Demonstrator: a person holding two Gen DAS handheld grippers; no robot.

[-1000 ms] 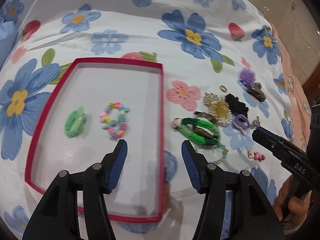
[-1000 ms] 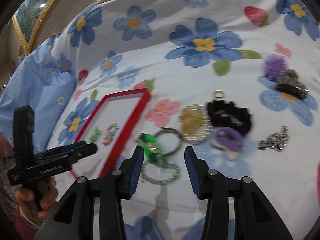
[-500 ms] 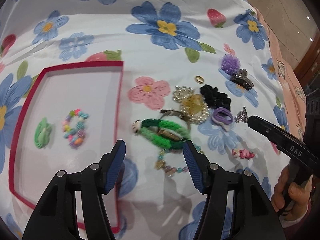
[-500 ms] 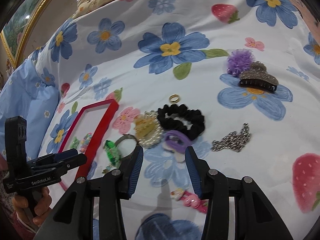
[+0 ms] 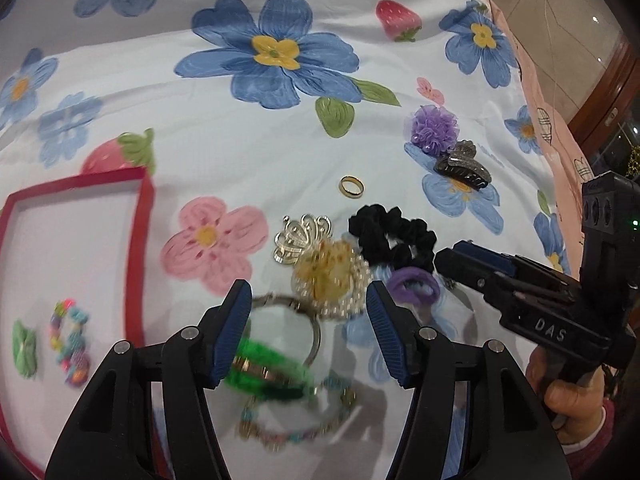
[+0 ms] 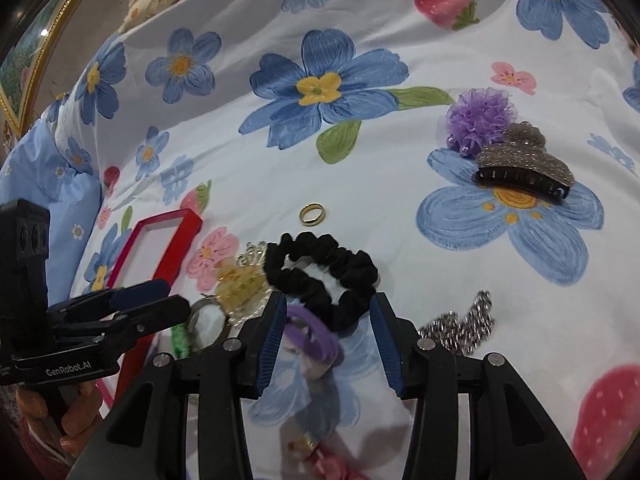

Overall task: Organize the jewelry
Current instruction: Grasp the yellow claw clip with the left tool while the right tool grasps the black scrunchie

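Note:
A red-rimmed tray (image 5: 136,248) at the left holds a green hair tie (image 5: 24,348) and a colourful bead bracelet (image 5: 70,340). My left gripper (image 5: 308,320) stands open above a silver bangle (image 5: 280,304) and a green bracelet (image 5: 264,372), gripping nothing. A pearl brooch (image 5: 332,276) lies just beyond its fingertips. My right gripper (image 6: 328,316) is open over a black scrunchie (image 6: 320,272). A purple hair tie (image 6: 312,336) lies beneath and between its fingers, with no pad pressing on it. Both grippers hover side by side over the pile.
On the flowered bedsheet lie a gold ring (image 6: 313,214), a purple pom flower (image 6: 480,116), a glittery claw clip (image 6: 524,168), a silver chain (image 6: 460,328), a crown brooch (image 5: 302,236) and a bead chain (image 5: 296,428). A pink clip (image 6: 328,464) lies near the bottom edge.
Both grippers have moved from near the tray to over the jewelry pile, and closer to it. The tray has slid to the left edge of the left view. Nothing was picked up.

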